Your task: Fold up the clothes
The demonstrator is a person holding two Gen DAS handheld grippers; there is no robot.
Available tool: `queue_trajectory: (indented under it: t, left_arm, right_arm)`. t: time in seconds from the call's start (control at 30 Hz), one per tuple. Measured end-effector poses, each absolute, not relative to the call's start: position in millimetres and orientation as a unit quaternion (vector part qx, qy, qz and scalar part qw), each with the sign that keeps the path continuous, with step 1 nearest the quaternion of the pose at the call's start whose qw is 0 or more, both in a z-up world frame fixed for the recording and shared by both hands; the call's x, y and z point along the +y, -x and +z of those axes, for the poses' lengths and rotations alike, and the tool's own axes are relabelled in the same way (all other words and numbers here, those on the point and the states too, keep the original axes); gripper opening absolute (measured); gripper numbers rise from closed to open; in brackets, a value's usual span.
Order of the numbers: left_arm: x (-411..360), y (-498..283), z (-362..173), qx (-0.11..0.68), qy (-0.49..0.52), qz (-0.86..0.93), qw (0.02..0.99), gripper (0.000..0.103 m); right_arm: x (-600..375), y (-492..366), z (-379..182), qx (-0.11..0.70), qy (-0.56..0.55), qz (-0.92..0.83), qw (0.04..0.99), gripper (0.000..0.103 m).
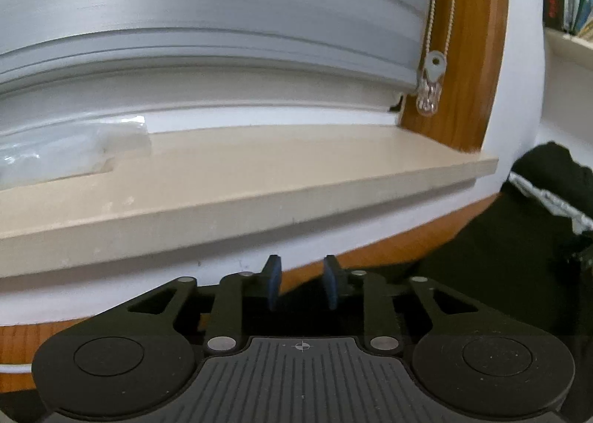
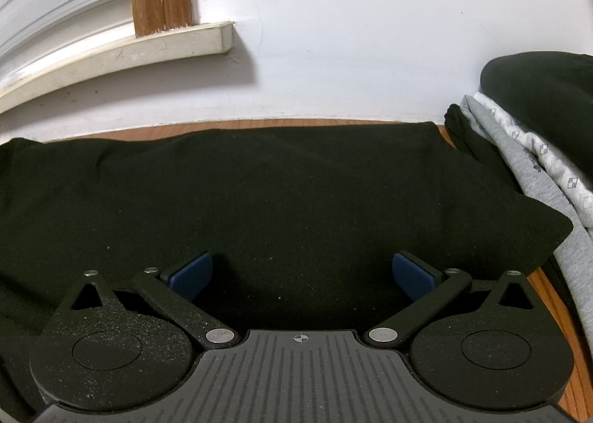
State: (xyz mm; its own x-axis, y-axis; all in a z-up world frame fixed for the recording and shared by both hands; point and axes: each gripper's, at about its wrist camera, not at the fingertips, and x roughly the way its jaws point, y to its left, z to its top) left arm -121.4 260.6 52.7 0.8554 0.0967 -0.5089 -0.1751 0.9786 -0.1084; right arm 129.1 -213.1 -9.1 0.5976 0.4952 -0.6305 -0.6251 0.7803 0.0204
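Left gripper (image 1: 303,283) at lower centre of its view: blue pads parted by a narrow gap, nothing between them, aimed at the cream windowsill (image 1: 259,178) and white wall. Right gripper (image 2: 302,274) at lower centre: spread wide, gripping nothing, low over the dark garment (image 2: 281,193) lying flat across mid-frame on the wooden table (image 2: 545,286). Stacked clothes (image 2: 537,134) at right edge.

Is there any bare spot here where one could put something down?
The beige windowsill is bare right of the plastic wrap. On the wooden table, only a thin strip shows behind the dark garment; the clothes pile crowds the right.
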Motion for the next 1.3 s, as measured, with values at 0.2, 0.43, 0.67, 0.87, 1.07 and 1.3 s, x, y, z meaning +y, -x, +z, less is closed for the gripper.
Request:
queue_trajectory:
  t: [0.2,0.43,0.67,0.87,1.07,1.3]
  left_arm:
    - [244.2,135.5,48.3,0.284,0.057,0.046,0.956,0.043]
    - [256.0,201.4,72.5,0.274,0.036,0.082,0.958,0.058]
    - [296.0,307.6,102.1,0.279,0.045,0.188,0.941,0.065]
    - [315.0,383.9,91.0,0.297,0.084,0.23,0.923,0.069]
    - [310.4,399.9,54.9,0.322,0.119,0.226,0.912,0.072]
    - [301.8,393.1,28.4,0.341,0.098,0.241,0.903,0.036]
  right_arm:
    - [-213.2,-129.1,-9.0,0.319,0.102,0.315,0.888,0.103]
    - [-213.4,-129.3,-8.9,0.319,0.102,0.315,0.888,0.103]
    - [-213.2,-129.0,-8.9,0.319,0.102,0.315,0.888,0.103]
    - [-212.9,-128.8,-8.9,0.319,0.102,0.315,0.888,0.103]
    - [-212.7,-128.6,-8.7,0.32,0.102,0.315,0.888,0.103]
    - [-213.2,-128.7,-8.3,0.32,0.102,0.315,0.888,0.103]
